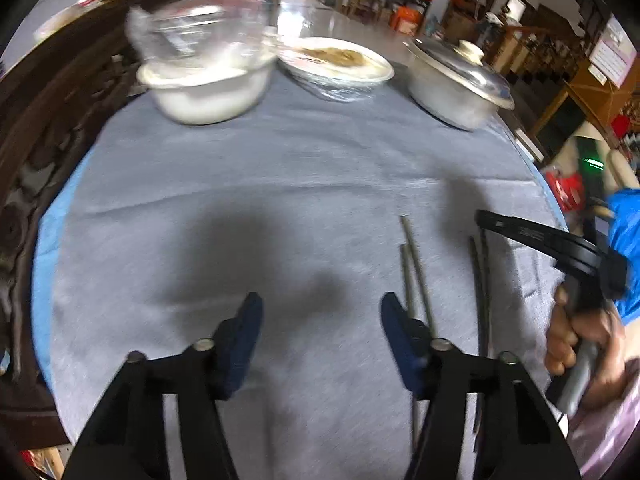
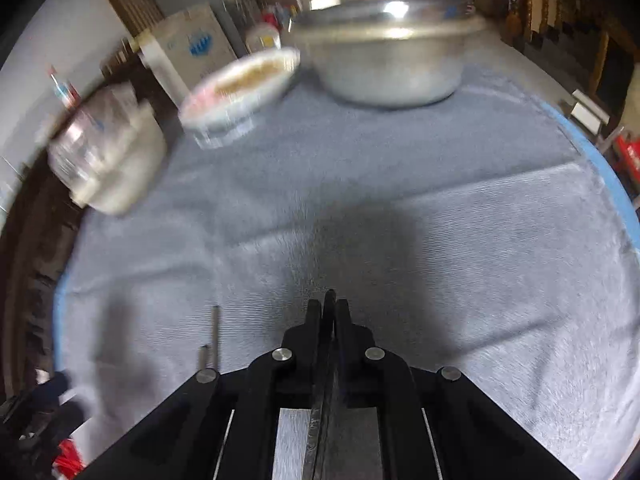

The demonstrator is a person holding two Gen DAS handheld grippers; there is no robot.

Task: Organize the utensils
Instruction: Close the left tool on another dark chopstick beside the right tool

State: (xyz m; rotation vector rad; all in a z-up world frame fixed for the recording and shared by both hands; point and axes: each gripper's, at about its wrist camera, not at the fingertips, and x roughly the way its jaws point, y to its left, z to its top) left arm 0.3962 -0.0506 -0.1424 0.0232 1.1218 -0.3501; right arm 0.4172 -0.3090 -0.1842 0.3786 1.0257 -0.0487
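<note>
A pair of grey metal chopsticks lies on the grey cloth, just right of my left gripper's right finger; it also shows in the right wrist view. A pair of dark chopsticks lies further right, under my right gripper. My left gripper is open and empty, low over the cloth. My right gripper is shut on dark chopsticks that run back between its fingers; it also shows in the left wrist view, held in a hand.
On the far side of the grey cloth stand a white bowl with a clear bowl on it, a wrapped dish of food and a lidded metal pot. A dark carved wooden rail runs along the left.
</note>
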